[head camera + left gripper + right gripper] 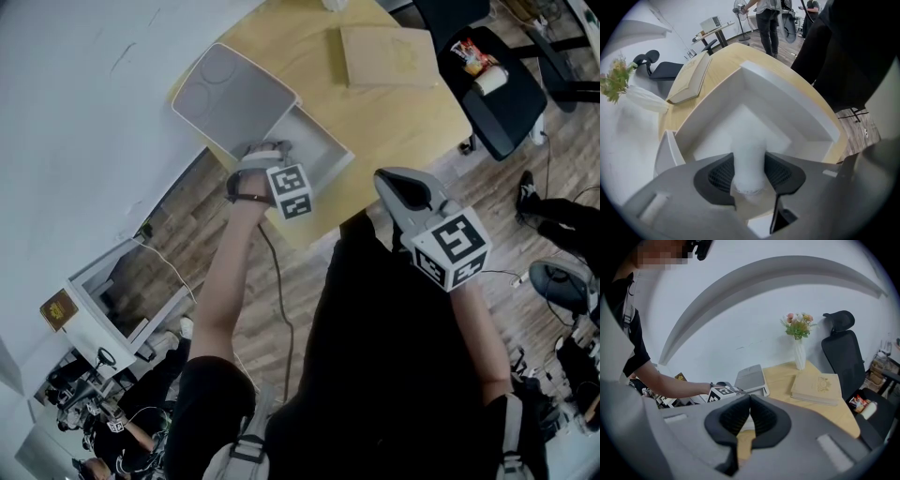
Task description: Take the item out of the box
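On the wooden bench, I am pinching the white item, standing inside the open box, with my left hand-held gripper for lifting, while my right hand-held gripper is hanging aside, pressed together.

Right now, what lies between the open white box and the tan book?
Only bare tabletop separates the box and the book, shown in the head view.

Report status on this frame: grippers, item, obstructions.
Left gripper closed on white item inside box. Right gripper shut, empty, clear of box. Item not yet out. Lid open, nothing above it.
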### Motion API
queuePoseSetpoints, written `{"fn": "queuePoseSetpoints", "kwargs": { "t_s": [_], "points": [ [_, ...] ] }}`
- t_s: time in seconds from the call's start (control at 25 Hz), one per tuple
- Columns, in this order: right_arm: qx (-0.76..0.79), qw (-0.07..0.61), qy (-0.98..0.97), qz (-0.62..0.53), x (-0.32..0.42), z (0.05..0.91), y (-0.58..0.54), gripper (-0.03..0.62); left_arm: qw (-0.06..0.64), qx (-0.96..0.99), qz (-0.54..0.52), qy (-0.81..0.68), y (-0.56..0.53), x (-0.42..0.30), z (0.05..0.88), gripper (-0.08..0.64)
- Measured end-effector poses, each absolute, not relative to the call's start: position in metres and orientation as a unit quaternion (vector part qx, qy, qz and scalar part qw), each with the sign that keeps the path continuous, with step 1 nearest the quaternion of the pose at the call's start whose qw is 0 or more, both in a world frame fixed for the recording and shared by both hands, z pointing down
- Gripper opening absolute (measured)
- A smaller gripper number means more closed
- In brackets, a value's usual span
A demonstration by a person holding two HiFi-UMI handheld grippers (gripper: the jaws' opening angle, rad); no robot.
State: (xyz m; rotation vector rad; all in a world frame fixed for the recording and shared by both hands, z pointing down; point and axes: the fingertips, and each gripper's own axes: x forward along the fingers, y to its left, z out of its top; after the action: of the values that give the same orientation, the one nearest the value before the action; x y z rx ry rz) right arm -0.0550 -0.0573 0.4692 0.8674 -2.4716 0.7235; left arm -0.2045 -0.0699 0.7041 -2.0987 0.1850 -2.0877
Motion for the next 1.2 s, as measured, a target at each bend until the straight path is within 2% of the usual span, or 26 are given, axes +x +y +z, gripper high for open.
{"fn": "queuePoseSetpoints", "kwargs": {
  "t_s": [0.04,1.2],
  "points": [
    [0.312,0.211,-0.889,0.26,-0.055,0.469,-0.057,0.003,0.088,-0.706,-0.7,0.065,-0.071,-0.205,0.704,0.19],
    [0.309,0.201,-0.896,0.246,-0.057,0.459,-0.047,0.003,0.091,-0.724,-0.674,0.117,-0.064,-0.202,0.67,0.187]
  ]
}}
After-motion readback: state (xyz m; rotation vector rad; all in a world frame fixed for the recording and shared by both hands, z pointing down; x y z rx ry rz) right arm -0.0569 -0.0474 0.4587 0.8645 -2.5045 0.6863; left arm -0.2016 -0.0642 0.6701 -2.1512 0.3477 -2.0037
